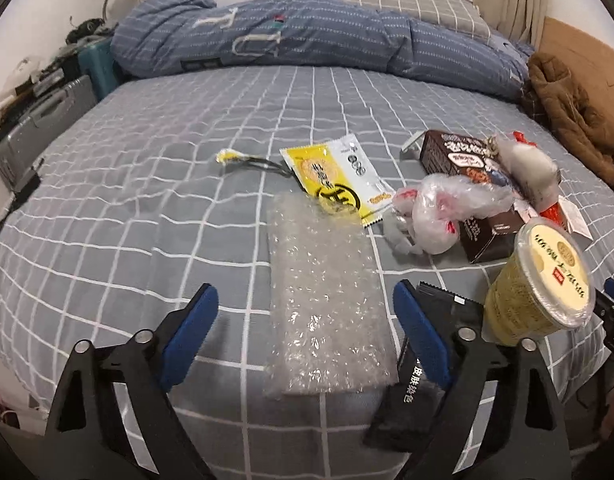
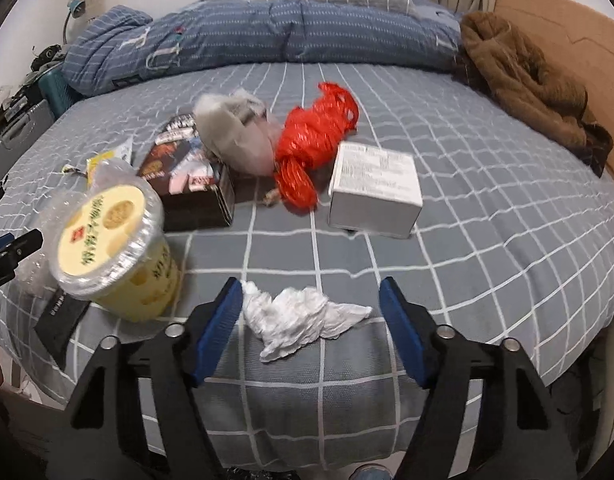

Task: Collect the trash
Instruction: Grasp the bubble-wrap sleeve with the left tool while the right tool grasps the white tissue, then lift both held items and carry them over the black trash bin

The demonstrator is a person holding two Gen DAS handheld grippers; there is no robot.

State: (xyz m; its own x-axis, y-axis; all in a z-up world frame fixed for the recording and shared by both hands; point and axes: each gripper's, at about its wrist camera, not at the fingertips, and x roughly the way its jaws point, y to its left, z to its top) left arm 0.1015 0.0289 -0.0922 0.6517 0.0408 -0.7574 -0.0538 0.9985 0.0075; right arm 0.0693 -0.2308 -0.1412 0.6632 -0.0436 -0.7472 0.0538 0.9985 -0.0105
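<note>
Both grippers are hanging over the grey checked bed sheet [image 1: 147, 208] right now, each tilted down at its own piece of rubbish. The left gripper [image 1: 307, 320] is standing released, blue pads wide apart, and the bubble wrap sheet [image 1: 323, 300] is lying flat between them, untouched by either pad. Its long axis is running straight away from the camera, near end toward the bed's edge, far end pointing at the yellow sachet [image 1: 335, 184], which is overlapping that far end. Beside the right-hand finger a black packet [image 1: 407, 392] is lying, its length running away from the camera and leaning slightly right, partly under the yellow cup [image 1: 539, 280], which is tipping over with its lid facing the lens. Beyond the cup, a crumpled clear bag [image 1: 447, 208] is sitting against a dark brown box [image 1: 463, 156].

Over on the right wrist view, the right gripper [image 2: 311, 320] is also unclenched, with the crumpled white tissue [image 2: 303, 320] lying between the pads. Its long axis is running across the gap, the tapered tail pointing at the right-hand pad and stopping short of it; the bunched end is sitting just beside the left-hand pad, and contact there I cannot tell. Further up the bed a white box [image 2: 375, 188] is resting flat next to a red plastic bag [image 2: 319, 136].
</note>
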